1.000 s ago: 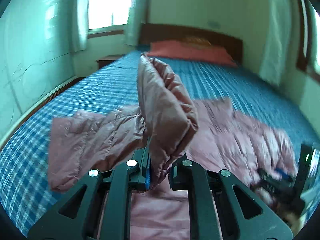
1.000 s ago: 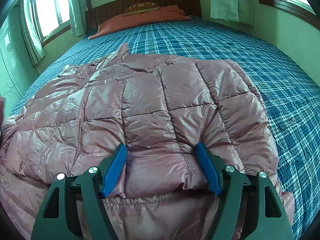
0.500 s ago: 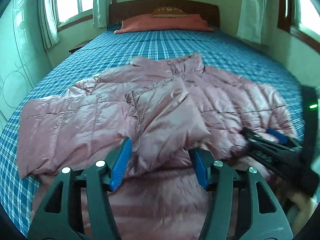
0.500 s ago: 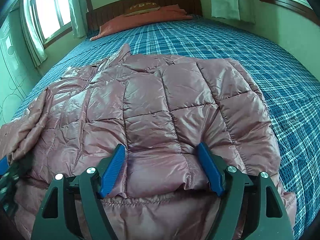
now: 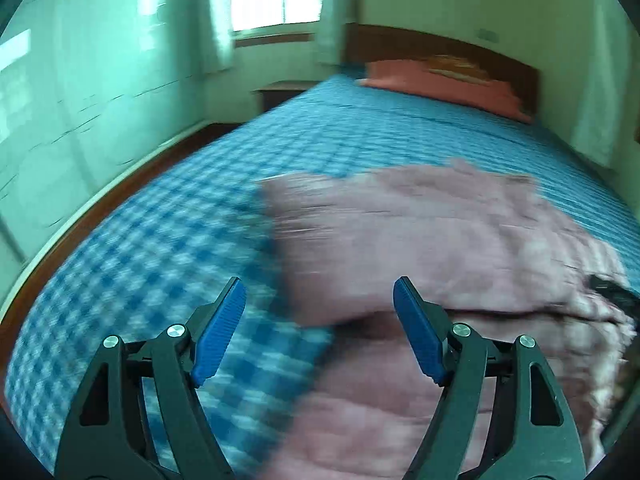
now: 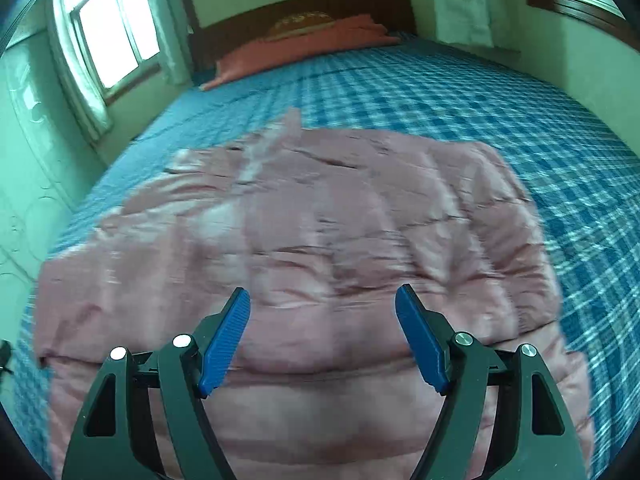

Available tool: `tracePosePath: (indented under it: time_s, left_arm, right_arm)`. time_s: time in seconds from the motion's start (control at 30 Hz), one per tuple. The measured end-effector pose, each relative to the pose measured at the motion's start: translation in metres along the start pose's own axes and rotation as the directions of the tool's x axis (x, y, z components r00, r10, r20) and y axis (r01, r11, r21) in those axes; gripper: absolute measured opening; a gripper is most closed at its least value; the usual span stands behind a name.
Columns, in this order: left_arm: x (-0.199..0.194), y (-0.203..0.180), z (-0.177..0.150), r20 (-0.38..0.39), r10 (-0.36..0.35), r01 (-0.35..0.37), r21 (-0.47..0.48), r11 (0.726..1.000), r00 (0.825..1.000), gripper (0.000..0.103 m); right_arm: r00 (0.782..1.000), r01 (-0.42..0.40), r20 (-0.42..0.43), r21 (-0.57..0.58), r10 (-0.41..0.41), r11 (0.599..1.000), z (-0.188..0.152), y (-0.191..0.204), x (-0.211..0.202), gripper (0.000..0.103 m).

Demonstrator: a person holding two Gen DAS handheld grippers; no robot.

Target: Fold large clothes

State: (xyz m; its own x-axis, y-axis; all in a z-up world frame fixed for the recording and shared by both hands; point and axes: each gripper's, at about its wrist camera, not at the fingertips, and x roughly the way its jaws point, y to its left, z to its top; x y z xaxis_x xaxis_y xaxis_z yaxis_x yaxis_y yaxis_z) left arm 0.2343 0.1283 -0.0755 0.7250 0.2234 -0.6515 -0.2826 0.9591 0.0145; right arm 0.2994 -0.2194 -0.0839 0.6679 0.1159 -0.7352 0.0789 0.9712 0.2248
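A pink quilted down jacket [image 5: 440,248] lies spread on the blue checked bed [image 5: 160,260], with its sleeves folded in over the body. My left gripper [image 5: 318,285] hovers over the jacket's left edge, where it meets the bedspread. Its jaws are opening and nothing is between them. The left wrist view is blurred by motion. Above the jacket's [image 6: 320,220] near hem, my right gripper [image 6: 323,291] is open, with its pads clear of the fabric. A dark bit of the right gripper [image 5: 612,298] shows at the left view's right edge.
Red pillows [image 6: 304,44] lie against a dark wooden headboard [image 5: 460,50] at the far end of the bed [image 6: 520,100]. A low nightstand [image 5: 280,92] stands under the window on the left. Bare bedspread surrounds the jacket on both sides.
The left gripper let go of the raised sleeve, which dropped onto the jacket, then opened wide and swung left to the jacket's edge. The right gripper lifted slightly off the hem, still open.
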Motion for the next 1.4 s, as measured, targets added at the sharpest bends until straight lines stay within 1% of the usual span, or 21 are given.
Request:
tracePosePath:
  time_s: [0.07,0.13,0.2,0.27,0.3,0.33,0.37,0.4,0.43,0.5,0.63,0.7,0.8,0.97,1.07,1.17,1.27,1.3,1.33,1.37,1.4]
  left_arm:
    - [0.008,0.024,-0.001,-0.017,0.041,-0.042,-0.04,0.998,0.999,0.076]
    - [0.014,0.04,-0.003,-0.041,0.063,-0.066,-0.061,0.996,0.997,0.076]
    - [0.019,0.048,-0.007,-0.055,0.07,-0.074,-0.074,0.994,0.996,0.076]
    - [0.022,0.05,-0.011,-0.066,0.07,-0.075,-0.078,0.994,0.995,0.076]
    - [0.024,0.051,-0.013,-0.072,0.068,-0.074,-0.079,0.994,0.995,0.076]
    - [0.025,0.052,-0.015,-0.078,0.063,-0.07,-0.08,0.994,0.995,0.076]
    - [0.027,0.052,-0.016,-0.082,0.058,-0.065,-0.079,0.995,0.995,0.076]
    - [0.029,0.051,-0.016,-0.085,0.055,-0.062,-0.079,0.995,0.995,0.076]
    - [0.03,0.05,-0.016,-0.088,0.05,-0.057,-0.077,0.995,0.995,0.076]
    - [0.031,0.049,-0.013,-0.083,0.044,-0.051,-0.077,0.996,0.996,0.076]
    - [0.03,0.041,-0.007,-0.068,0.026,-0.031,-0.072,0.997,0.997,0.076]
    - [0.03,0.034,-0.003,-0.065,0.012,-0.016,-0.065,0.998,0.998,0.076]
    - [0.031,0.021,0.002,-0.061,-0.004,0.001,-0.047,0.999,0.998,0.076]
    - [0.033,-0.007,0.008,-0.056,-0.033,0.033,-0.003,0.999,0.998,0.076]
    - [0.039,-0.024,0.01,-0.067,-0.048,0.049,0.021,0.999,0.997,0.076]
    - [0.048,-0.039,0.012,-0.084,-0.053,0.057,0.038,0.998,0.995,0.076]
    - [0.056,-0.048,0.013,-0.111,-0.071,0.075,0.026,0.997,0.991,0.076]
    - [0.058,-0.051,0.014,-0.117,-0.08,0.082,0.019,0.996,0.99,0.076]
    - [0.061,-0.054,0.016,-0.121,-0.087,0.089,0.013,0.996,0.989,0.076]
    - [0.062,-0.057,0.018,-0.122,-0.089,0.092,0.011,0.996,0.988,0.076]
    - [0.064,-0.06,0.021,-0.122,-0.092,0.094,0.009,0.996,0.988,0.076]
  right_arm:
    - [1.0,-0.031,-0.005,-0.016,0.031,0.999,0.001,0.021,0.002,0.074]
    - [0.998,-0.064,-0.016,-0.029,0.063,0.998,0.003,0.038,0.008,0.074]
    - [0.994,-0.099,-0.043,-0.027,0.098,0.995,0.003,0.055,0.021,0.074]
    - [0.99,-0.123,-0.081,-0.032,0.12,0.992,0.003,0.064,0.035,0.074]
    - [0.986,-0.133,-0.106,-0.036,0.129,0.99,0.002,0.068,0.043,0.072]
    - [0.981,-0.148,-0.13,-0.044,0.141,0.988,0.0,0.073,0.05,0.047]
    - [0.975,-0.171,-0.15,-0.046,0.162,0.984,-0.001,0.076,0.054,0.032]
    - [0.973,-0.179,-0.155,-0.047,0.17,0.983,-0.001,0.079,0.055,0.021]
    - [0.975,-0.181,-0.142,-0.054,0.172,0.982,0.0,0.08,0.051,0.014]
    - [0.979,-0.183,-0.106,-0.064,0.175,0.981,0.005,0.078,0.04,0.011]
    - [0.989,-0.149,-0.015,-0.063,0.149,0.987,0.024,0.056,0.014,0.01]
    - [0.994,-0.106,0.022,-0.064,0.108,0.992,0.031,0.038,0.002,0.01]
    - [0.998,-0.011,0.057,-0.065,0.015,0.998,0.042,0.003,-0.006,0.01]
    - [0.996,0.079,0.04,-0.016,-0.078,0.997,0.049,-0.058,0.002,0.01]
    - [0.995,0.101,-0.007,0.007,-0.101,0.995,0.044,-0.087,0.017,0.01]
    - [0.995,0.095,-0.044,0.021,-0.094,0.995,0.033,-0.102,0.028,0.011]
    - [0.995,0.078,-0.064,0.03,-0.076,0.996,0.029,-0.106,0.03,0.02]
    - [0.995,0.075,-0.067,0.037,-0.073,0.996,0.03,-0.106,0.029,0.028]
    - [0.995,0.085,-0.062,0.045,-0.082,0.995,0.03,-0.106,0.023,0.039]
    - [0.994,0.101,-0.043,0.048,-0.099,0.994,0.028,-0.107,0.015,0.043]
    - [0.992,0.126,-0.007,0.049,-0.126,0.991,0.031,-0.107,0.007,0.049]
